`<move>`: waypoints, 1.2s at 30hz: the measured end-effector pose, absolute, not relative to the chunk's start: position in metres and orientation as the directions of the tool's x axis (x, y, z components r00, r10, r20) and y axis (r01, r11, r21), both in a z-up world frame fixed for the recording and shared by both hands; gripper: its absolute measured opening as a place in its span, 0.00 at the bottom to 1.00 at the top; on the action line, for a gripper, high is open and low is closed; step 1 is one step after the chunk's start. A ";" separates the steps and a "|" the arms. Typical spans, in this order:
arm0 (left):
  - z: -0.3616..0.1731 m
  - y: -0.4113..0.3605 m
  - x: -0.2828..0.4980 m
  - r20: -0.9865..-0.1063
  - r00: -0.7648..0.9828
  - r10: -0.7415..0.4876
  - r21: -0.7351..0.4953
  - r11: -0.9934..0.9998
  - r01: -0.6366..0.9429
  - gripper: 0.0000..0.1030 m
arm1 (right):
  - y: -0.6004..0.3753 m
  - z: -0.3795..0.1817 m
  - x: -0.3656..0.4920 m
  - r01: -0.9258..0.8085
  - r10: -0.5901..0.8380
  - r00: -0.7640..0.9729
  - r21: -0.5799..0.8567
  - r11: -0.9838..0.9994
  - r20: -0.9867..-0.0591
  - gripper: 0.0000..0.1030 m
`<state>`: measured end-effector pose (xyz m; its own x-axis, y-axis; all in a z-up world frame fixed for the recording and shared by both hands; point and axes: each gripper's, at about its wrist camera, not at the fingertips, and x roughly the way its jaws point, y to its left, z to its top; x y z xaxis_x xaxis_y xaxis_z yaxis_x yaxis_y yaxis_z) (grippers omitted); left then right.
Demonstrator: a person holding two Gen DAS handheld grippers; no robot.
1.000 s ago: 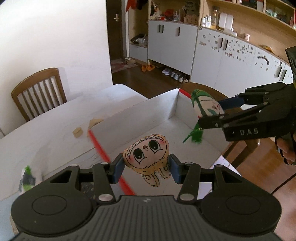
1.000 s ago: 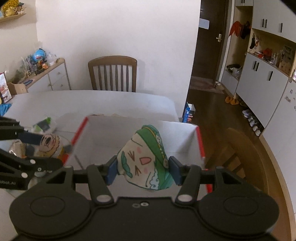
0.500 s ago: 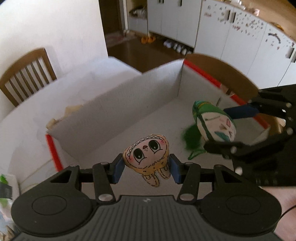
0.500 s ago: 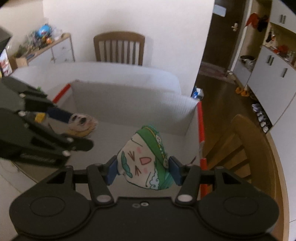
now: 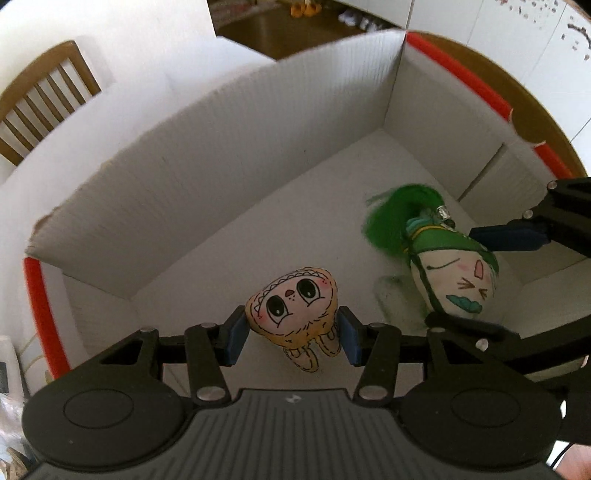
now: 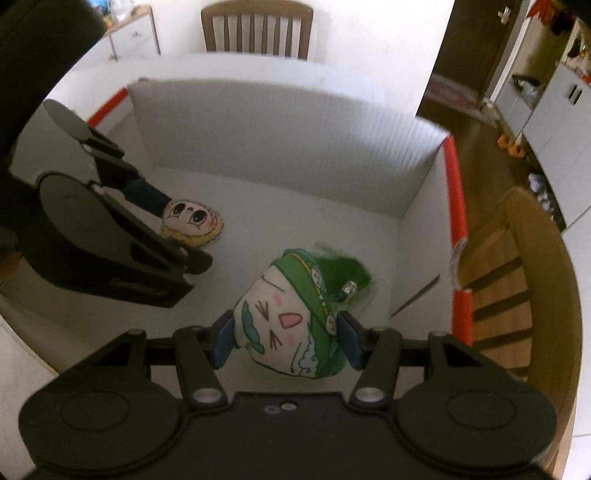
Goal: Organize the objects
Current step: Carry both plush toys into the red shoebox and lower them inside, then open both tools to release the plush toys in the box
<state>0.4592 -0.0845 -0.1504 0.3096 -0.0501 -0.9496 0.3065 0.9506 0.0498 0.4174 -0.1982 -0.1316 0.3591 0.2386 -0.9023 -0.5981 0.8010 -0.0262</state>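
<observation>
My left gripper [image 5: 291,332] is shut on a small yellow plush doll with big eyes [image 5: 291,308] and holds it low inside a white cardboard box [image 5: 229,177]. My right gripper [image 6: 286,341] is shut on a green-and-white plush doll with a green tassel [image 6: 291,321], also low inside the box [image 6: 280,125]. Each view shows the other gripper and its doll: the green doll [image 5: 450,273] at the right of the left wrist view, the yellow doll [image 6: 192,221] at the left of the right wrist view.
The box has red tape on its side rims [image 5: 40,310] [image 6: 456,206] and stands on a white table [image 5: 122,99]. A wooden chair [image 6: 517,280] stands close to the box's right side, another [image 6: 256,26] beyond the table.
Both grippers have moved forward over the box rim and down into the box, each still holding its doll. The green doll's tassel now hangs near the box floor.
</observation>
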 end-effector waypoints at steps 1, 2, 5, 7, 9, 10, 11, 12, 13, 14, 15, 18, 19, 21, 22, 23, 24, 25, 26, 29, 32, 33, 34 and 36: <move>-0.152 -0.084 0.460 -0.953 0.300 -0.044 0.052 0.951 0.306 0.50 | -0.198 -0.133 0.418 -0.599 0.238 0.353 -0.023 0.800 -0.905 0.55; -0.154 -0.084 0.461 -0.955 0.294 -0.041 0.053 0.951 0.304 0.50 | -0.197 -0.135 0.418 -0.600 0.238 0.346 -0.020 0.800 -0.908 0.55; -0.158 -0.082 0.463 -0.959 0.281 -0.040 0.046 0.955 0.294 0.50 | -0.197 -0.137 0.419 -0.598 0.235 0.334 -0.012 0.802 -0.913 0.55; -0.159 -0.080 0.463 -0.961 0.274 -0.049 0.034 0.957 0.289 0.50 | -0.197 -0.139 0.420 -0.596 0.235 0.328 -0.008 0.803 -0.915 0.55; -0.161 -0.080 0.465 -0.964 0.263 -0.048 0.031 0.956 0.291 0.51 | -0.199 -0.141 0.420 -0.597 0.234 0.321 -0.004 0.802 -0.918 0.55; -0.161 -0.082 0.464 -0.964 0.261 -0.046 0.034 0.956 0.293 0.51 | -0.199 -0.142 0.420 -0.598 0.232 0.318 -0.005 0.802 -0.919 0.55; -0.160 -0.083 0.463 -0.964 0.261 -0.045 0.035 0.955 0.295 0.52 | -0.199 -0.143 0.420 -0.598 0.231 0.316 -0.005 0.801 -0.920 0.55; -0.160 -0.083 0.463 -0.965 0.261 -0.042 0.038 0.954 0.296 0.52 | -0.201 -0.143 0.419 -0.597 0.234 0.316 -0.001 0.802 -0.919 0.55; -0.159 -0.083 0.464 -0.965 0.260 -0.041 0.040 0.954 0.296 0.55 | -0.202 -0.143 0.420 -0.597 0.236 0.313 0.003 0.803 -0.920 0.55; -0.159 -0.084 0.465 -0.965 0.260 -0.039 0.041 0.955 0.295 0.56 | -0.203 -0.143 0.422 -0.597 0.237 0.311 0.005 0.803 -0.921 0.55; -0.160 -0.086 0.467 -0.965 0.261 -0.036 0.044 0.955 0.294 0.60 | -0.203 -0.143 0.422 -0.597 0.238 0.310 0.007 0.803 -0.920 0.56; -0.161 -0.087 0.467 -0.964 0.264 -0.038 0.044 0.954 0.298 0.62 | -0.205 -0.140 0.427 -0.599 0.248 0.306 0.017 0.801 -0.919 0.57; -0.161 -0.087 0.466 -0.963 0.265 -0.037 0.046 0.953 0.298 0.63 | -0.205 -0.140 0.427 -0.599 0.254 0.304 0.023 0.800 -0.918 0.58; -0.159 -0.086 0.465 -0.961 0.273 -0.036 0.049 0.953 0.299 0.64 | -0.207 -0.139 0.424 -0.598 0.261 0.307 0.028 0.801 -0.915 0.59; -0.158 -0.084 0.464 -0.960 0.278 -0.038 0.049 0.953 0.299 0.65 | -0.207 -0.138 0.422 -0.599 0.265 0.309 0.030 0.800 -0.913 0.60; -0.157 -0.084 0.462 -0.958 0.284 -0.042 0.047 0.953 0.298 0.66 | -0.207 -0.138 0.421 -0.599 0.268 0.311 0.031 0.800 -0.912 0.60; -0.155 -0.083 0.461 -0.956 0.291 -0.046 0.045 0.954 0.297 0.66 | -0.207 -0.136 0.420 -0.599 0.270 0.312 0.032 0.800 -0.911 0.61; -0.153 -0.082 0.460 -0.954 0.295 -0.047 0.044 0.955 0.294 0.67 | -0.208 -0.134 0.419 -0.600 0.275 0.313 0.035 0.799 -0.909 0.62; -0.152 -0.081 0.459 -0.953 0.299 -0.047 0.044 0.956 0.290 0.67 | -0.208 -0.130 0.417 -0.601 0.282 0.314 0.040 0.798 -0.907 0.63; -0.145 -0.078 0.453 -0.946 0.319 -0.049 0.047 0.958 0.284 0.67 | -0.208 -0.124 0.412 -0.604 0.297 0.329 0.042 0.796 -0.897 0.68; -0.137 -0.076 0.453 -0.937 0.344 -0.058 0.041 0.961 0.275 0.67 | -0.209 -0.115 0.408 -0.601 0.309 0.349 0.042 0.798 -0.885 0.72; -0.133 -0.074 0.450 -0.934 0.352 -0.064 0.037 0.961 0.273 0.67 | -0.209 -0.112 0.406 -0.599 0.313 0.355 0.043 0.799 -0.881 0.73; -0.128 -0.079 0.452 -0.930 0.360 -0.067 0.035 0.962 0.271 0.67 | -0.210 -0.108 0.405 -0.599 0.319 0.362 0.043 0.800 -0.876 0.73; -0.121 -0.077 0.449 -0.922 0.379 -0.075 0.032 0.963 0.267 0.67 | -0.209 -0.102 0.401 -0.604 0.328 0.380 0.037 0.796 -0.865 0.73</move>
